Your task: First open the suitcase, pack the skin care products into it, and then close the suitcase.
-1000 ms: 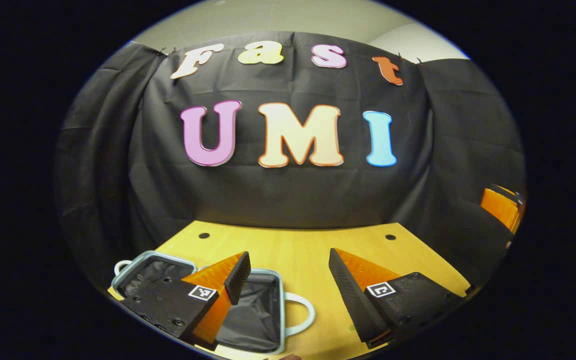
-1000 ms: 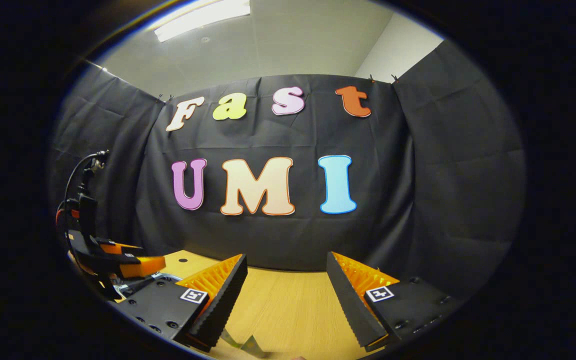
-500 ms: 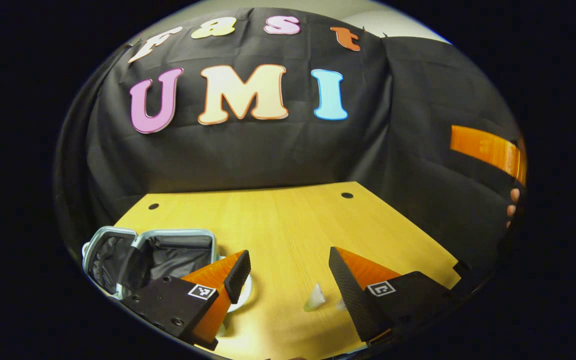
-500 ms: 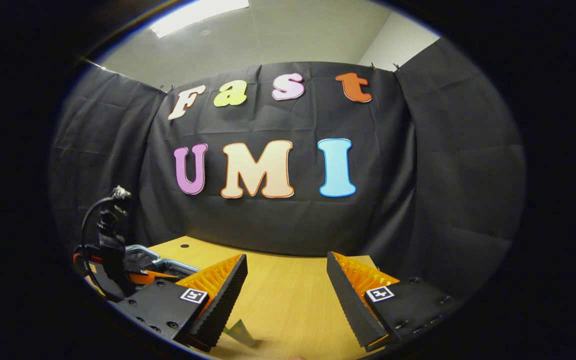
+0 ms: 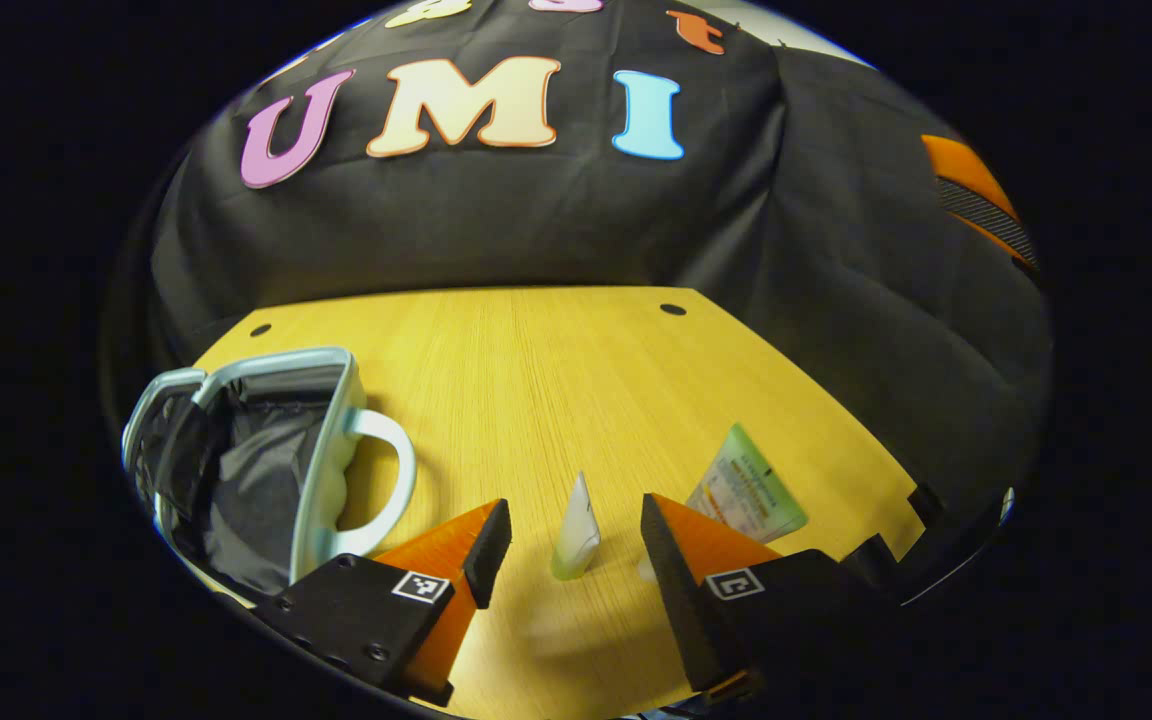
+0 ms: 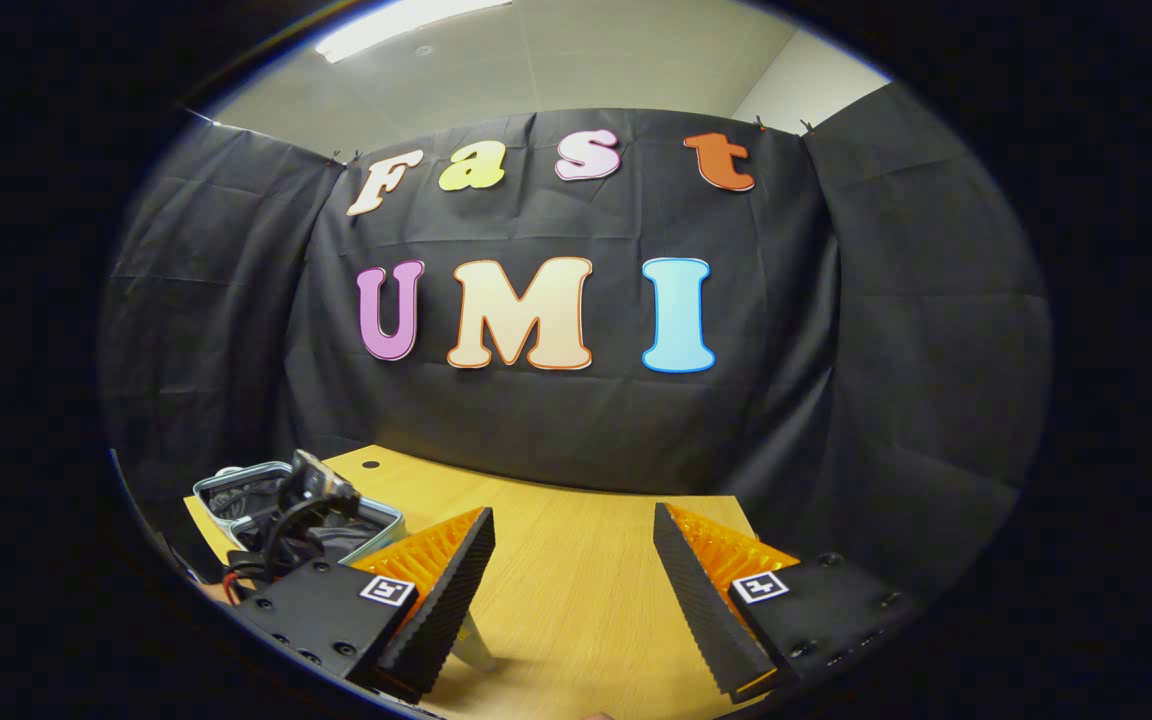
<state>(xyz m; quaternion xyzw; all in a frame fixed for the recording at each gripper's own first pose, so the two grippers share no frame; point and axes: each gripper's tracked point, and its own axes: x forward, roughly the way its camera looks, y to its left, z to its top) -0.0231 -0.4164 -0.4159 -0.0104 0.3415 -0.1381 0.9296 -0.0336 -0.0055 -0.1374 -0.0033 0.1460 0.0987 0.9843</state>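
Note:
In the left gripper view a small pale suitcase [image 5: 326,430] lies open on the wooden table [image 5: 556,380] at the left, dark lining showing, its white handle toward the middle. A small pale tube [image 5: 576,520] stands just ahead of my left gripper [image 5: 568,530], which is open with the tube in line with the gap, untouched. A flat green sachet [image 5: 748,490] lies to the right of it. In the right gripper view my right gripper [image 6: 571,555] is open above the table, a small packet corner [image 6: 474,648] beside its left finger. The suitcase [image 6: 376,512] sits at the left there.
The other gripper's body with cables [image 6: 296,510] shows at the left of the right gripper view, over the suitcase. An orange finger [image 5: 976,200] shows at the right edge of the left gripper view. Two round holes [image 5: 673,310] mark the table's far edge.
The left gripper has tilted down and swung right from the suitcase to the tube, which now sits between its fingertips' line. The sachet came into sight. The right gripper barely moved.

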